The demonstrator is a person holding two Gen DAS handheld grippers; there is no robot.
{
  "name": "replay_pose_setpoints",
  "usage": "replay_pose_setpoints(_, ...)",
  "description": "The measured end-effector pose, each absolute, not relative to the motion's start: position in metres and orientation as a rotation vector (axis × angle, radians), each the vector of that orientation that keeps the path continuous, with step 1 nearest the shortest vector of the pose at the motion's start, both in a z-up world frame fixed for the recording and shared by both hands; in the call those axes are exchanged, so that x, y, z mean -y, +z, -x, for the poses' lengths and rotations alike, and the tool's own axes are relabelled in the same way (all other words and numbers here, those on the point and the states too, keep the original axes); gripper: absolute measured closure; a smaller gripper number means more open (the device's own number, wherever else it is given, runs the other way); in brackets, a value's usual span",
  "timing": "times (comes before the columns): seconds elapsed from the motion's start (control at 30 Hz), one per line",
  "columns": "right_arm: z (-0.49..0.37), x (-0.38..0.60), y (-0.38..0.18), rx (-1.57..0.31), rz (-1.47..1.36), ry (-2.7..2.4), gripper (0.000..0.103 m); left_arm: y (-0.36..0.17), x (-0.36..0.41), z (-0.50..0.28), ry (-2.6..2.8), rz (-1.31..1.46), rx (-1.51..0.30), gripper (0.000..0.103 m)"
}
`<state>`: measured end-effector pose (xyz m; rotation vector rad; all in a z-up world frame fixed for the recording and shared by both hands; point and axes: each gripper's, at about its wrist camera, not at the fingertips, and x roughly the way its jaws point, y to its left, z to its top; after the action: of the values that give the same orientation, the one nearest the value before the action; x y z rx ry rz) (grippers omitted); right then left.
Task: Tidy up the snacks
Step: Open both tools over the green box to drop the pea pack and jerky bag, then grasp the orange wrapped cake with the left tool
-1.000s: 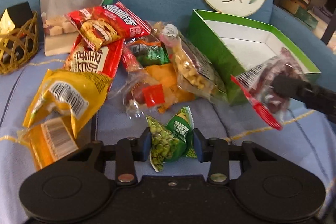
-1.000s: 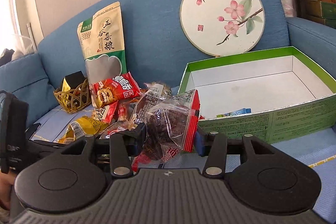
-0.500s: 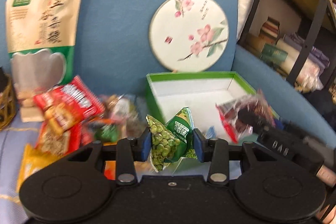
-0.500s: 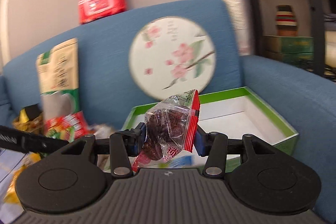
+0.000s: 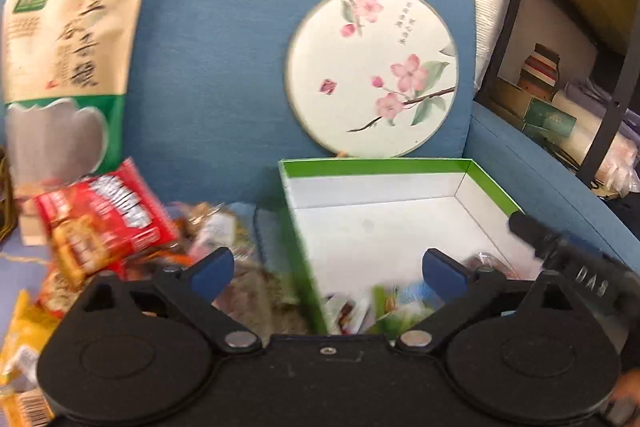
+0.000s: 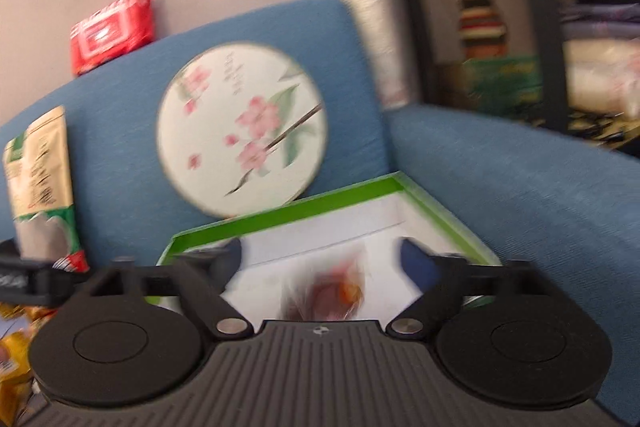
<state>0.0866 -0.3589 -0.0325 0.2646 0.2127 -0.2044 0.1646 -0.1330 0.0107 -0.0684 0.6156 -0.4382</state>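
Note:
A green box [image 5: 360,166] with a white inside sits on the blue sofa. My left gripper [image 5: 328,273] is open over the box's near left edge. The green pea packet [image 5: 396,311] lies in the box below it, among other small packets. My right gripper [image 6: 322,263] is open above the box [image 6: 288,215]. The dark dried-fruit packet [image 6: 324,297] lies blurred in the box beneath it. The right gripper's body shows in the left wrist view [image 5: 576,267]. A pile of snack packets [image 5: 100,227] lies left of the box.
A round floral fan [image 5: 372,71] leans on the sofa back behind the box. A tall beige and green grain bag [image 5: 68,67] stands at the left. A red wipes pack [image 6: 112,31] lies on the sofa top. Shelves [image 5: 580,27] stand to the right.
Both grippers have opened and let go of their packets, which have dropped into the box. Both have moved further over the box.

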Motion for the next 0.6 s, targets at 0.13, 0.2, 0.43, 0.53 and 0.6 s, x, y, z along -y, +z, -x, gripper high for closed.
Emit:
replay_pose_setpoints(0.13, -0.081, 0.362, -0.034, -0.237, -0.332, -0.184, 0.0, 0.016, 0.087, -0.144, -0.396, 0.093, -0.606, 0.0)
replay_pose_setpoints(0.2, -0.077, 0.355, -0.034, -0.239, -0.349, -0.121, 0.0, 0.015, 0.06, -0.13, -0.359, 0.101, -0.6, 0.0)
replay_pose_setpoints(0.43, -0.069, 0.292, -0.03, -0.261, -0.232, 0.126, 0.0, -0.001, -0.02, -0.085, -0.215, 0.119, -0.639, 0.0)
replay_pose_setpoints(0.53, -0.069, 0.26, -0.035, -0.313, -0.185, 0.256, 0.0, -0.014, -0.045, -0.074, -0.176, 0.141, -0.665, 0.0)
replay_pose_setpoints(0.6, -0.068, 0.24, -0.04, -0.352, -0.166, 0.337, 0.0, -0.021, -0.056, -0.076, -0.168, 0.138, -0.695, 0.0)
